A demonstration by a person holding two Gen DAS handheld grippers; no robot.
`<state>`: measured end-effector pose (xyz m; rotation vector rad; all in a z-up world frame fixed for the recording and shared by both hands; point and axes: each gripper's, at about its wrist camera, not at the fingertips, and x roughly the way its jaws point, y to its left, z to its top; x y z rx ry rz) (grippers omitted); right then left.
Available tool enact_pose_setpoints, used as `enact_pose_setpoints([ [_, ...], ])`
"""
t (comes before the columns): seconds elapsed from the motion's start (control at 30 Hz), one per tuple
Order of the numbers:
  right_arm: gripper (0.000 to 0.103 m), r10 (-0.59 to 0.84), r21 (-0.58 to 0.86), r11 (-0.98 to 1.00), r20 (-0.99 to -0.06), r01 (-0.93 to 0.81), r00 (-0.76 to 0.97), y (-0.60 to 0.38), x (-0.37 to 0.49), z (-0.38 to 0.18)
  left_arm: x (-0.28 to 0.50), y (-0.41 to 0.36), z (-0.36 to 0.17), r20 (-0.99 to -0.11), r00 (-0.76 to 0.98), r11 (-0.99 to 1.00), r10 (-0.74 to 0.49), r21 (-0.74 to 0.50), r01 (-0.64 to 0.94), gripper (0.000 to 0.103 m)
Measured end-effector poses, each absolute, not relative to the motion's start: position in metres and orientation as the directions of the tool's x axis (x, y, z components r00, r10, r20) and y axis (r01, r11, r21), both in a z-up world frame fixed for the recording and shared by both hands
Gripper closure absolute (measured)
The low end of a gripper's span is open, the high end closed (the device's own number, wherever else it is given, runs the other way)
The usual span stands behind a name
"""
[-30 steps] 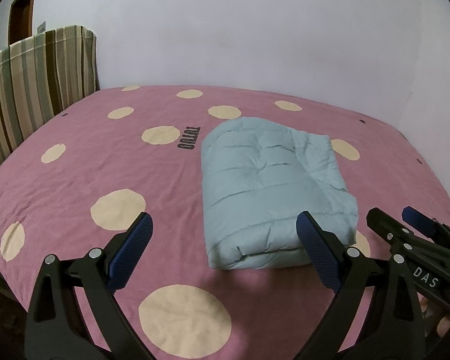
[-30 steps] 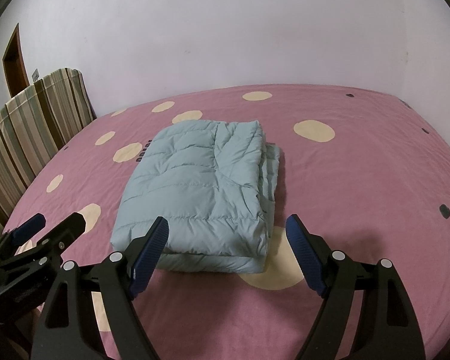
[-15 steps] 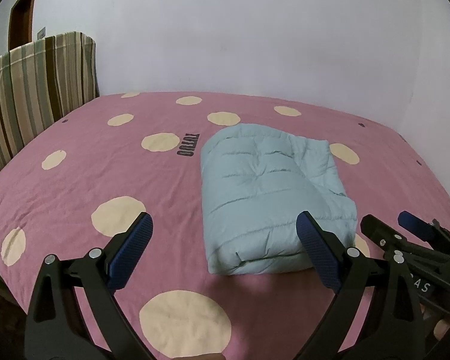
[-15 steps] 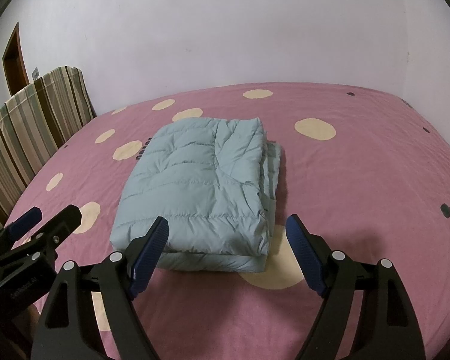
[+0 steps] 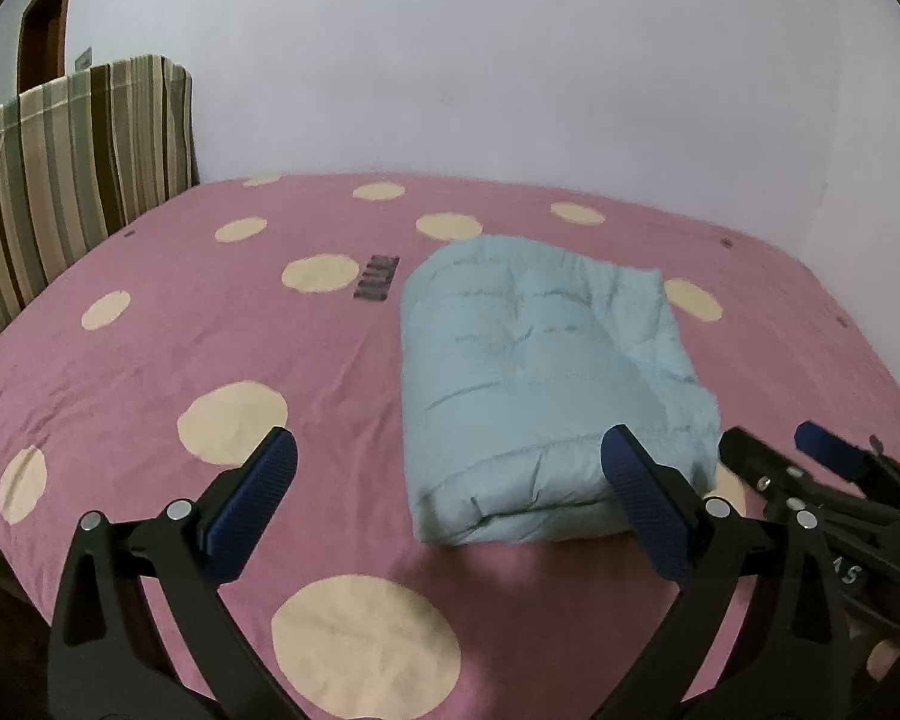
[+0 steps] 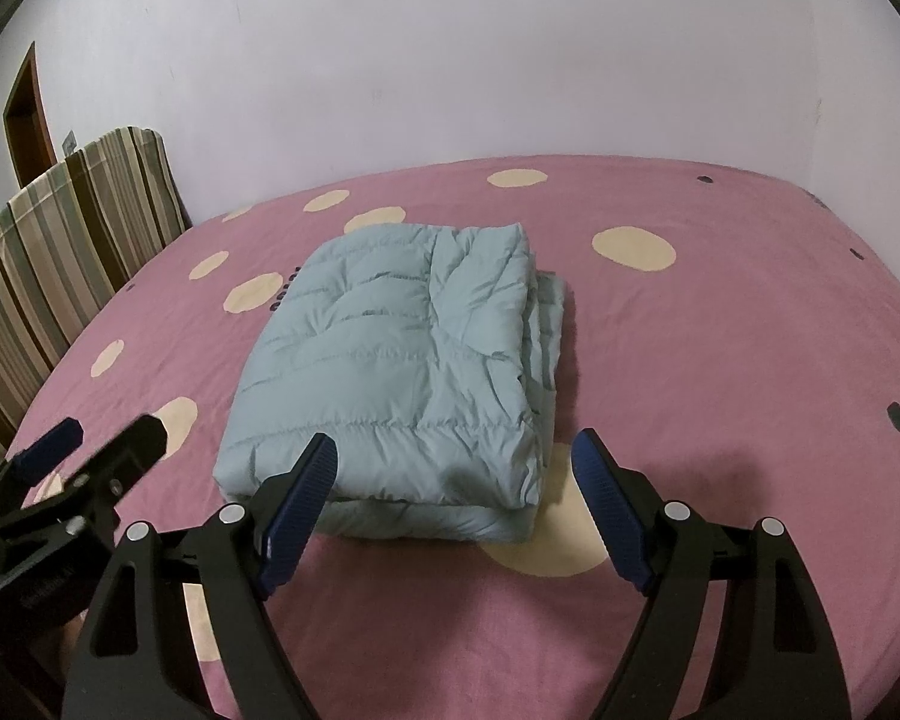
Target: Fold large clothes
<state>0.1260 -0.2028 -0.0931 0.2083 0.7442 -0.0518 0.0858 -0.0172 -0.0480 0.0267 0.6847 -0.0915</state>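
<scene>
Jacket (image 6: 402, 372), folded pale blue, lies on our pink dotted bed (image 6: 720, 324) by a white wall (image 6: 450, 48); left tool (image 5: 450, 498) and right tool (image 6: 456, 498) hover near it, both spread, empty

The dark lettering (image 5: 377, 286) printed on the bedsheet (image 5: 150, 348) is too blurred to read.

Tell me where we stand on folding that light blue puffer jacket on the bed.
Done, it seems: the puffer jacket lies as a compact, layered rectangle on the pink dotted bedspread, folded edges stacked on its right side. In hand: nothing. The left tool and right tool both hang open just short of the bundle, gripping no fabric. Left: at most tidying the slightly offset lower layers; no other garment shows.
</scene>
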Motion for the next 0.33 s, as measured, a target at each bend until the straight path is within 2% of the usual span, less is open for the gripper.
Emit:
enact_pose_setpoints([
  [0.33,0.024,0.028,0.176,0.976,-0.684,0.128,0.729,-0.213,0.132,-0.098,0.095,-0.014,-0.06,-0.661,0.748,0.997,-0.053,0.003,0.073,0.002],
])
